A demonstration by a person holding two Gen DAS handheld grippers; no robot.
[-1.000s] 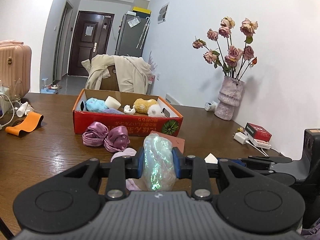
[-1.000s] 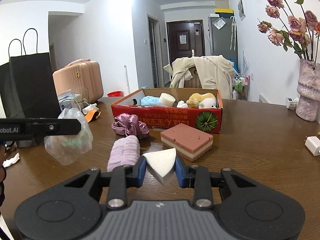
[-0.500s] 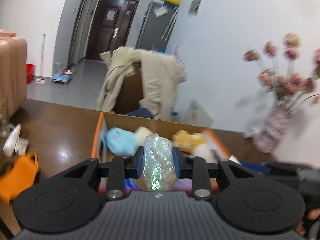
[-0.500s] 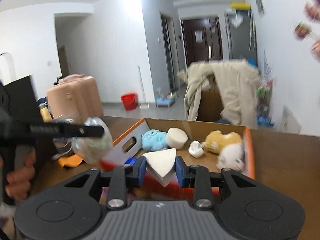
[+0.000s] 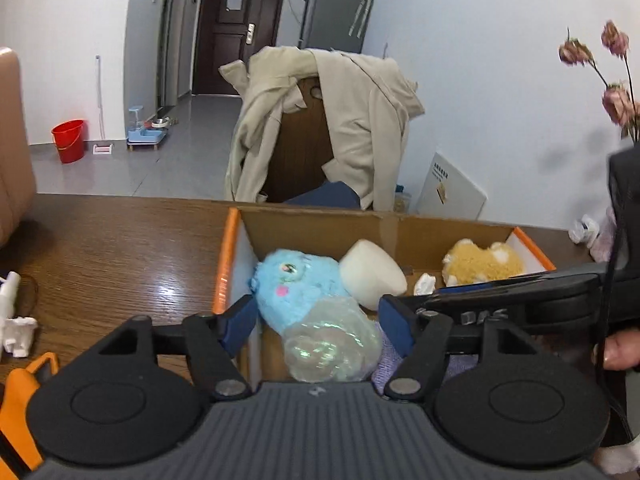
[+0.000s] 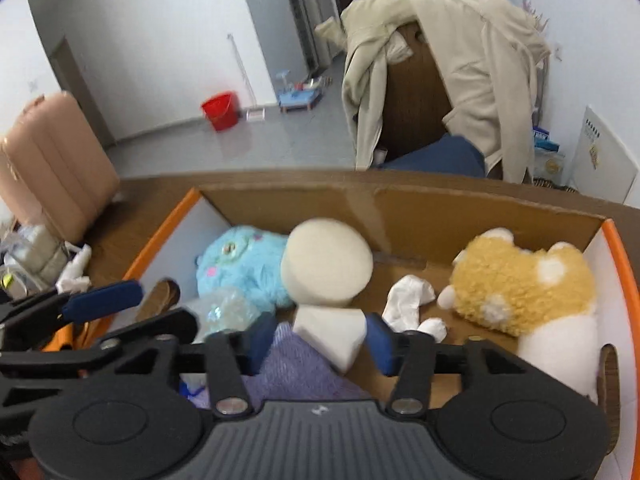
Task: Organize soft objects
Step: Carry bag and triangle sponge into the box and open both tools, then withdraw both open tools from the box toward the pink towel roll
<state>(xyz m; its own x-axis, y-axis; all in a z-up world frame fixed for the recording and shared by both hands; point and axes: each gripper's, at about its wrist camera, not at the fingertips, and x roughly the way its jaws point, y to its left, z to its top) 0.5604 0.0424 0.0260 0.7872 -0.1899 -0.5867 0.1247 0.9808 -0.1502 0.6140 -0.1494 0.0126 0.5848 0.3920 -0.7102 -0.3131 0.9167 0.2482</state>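
Both grippers hang over the open cardboard box with orange rims. My left gripper is open; the shiny clear bag lies loose between its spread fingers, against the blue plush. My right gripper is open too; the white sponge wedge lies between its fingers on a purple cloth. The box also holds a cream round sponge, a yellow-and-white plush and a small white sock.
A chair draped with a beige coat stands behind the table. An orange band and white bits lie left of the box. A pink suitcase stands at far left. Flowers are at right.
Both grippers moved forward over the box and opened. The shiny bag and the white wedge, held a moment ago, now lie inside the box.
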